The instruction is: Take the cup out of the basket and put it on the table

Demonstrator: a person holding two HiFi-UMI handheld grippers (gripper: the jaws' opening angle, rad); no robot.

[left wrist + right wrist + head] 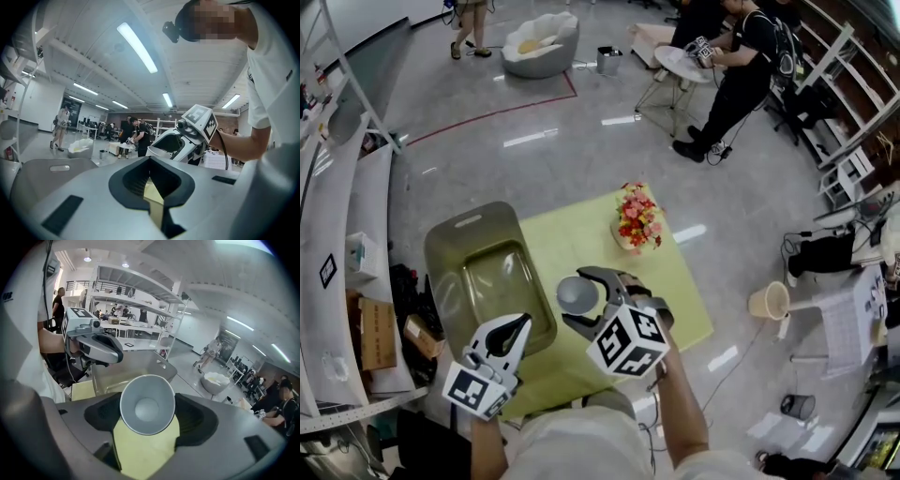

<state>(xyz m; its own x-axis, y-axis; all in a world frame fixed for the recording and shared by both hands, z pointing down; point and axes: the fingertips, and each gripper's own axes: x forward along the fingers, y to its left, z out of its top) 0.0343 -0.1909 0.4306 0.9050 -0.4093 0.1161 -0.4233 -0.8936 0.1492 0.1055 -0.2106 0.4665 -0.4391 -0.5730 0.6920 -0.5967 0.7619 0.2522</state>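
Observation:
My right gripper (584,296) is shut on a grey cup (577,293), which hangs above the yellow-green table (675,281), just right of the olive-grey basket (478,267). In the right gripper view the cup (147,404) sits between the jaws with its open mouth toward the camera, and the basket (140,363) lies behind it. My left gripper (521,325) hovers over the basket's near right corner, jaws shut and empty. From the left gripper view (150,161) I see the right gripper (176,143) ahead.
A bunch of flowers (637,220) stands at the table's far side. A beige bin (769,302) is on the floor to the right, cardboard boxes (377,333) and shelving to the left. A person (741,70) stands at a small round table (682,64) farther off.

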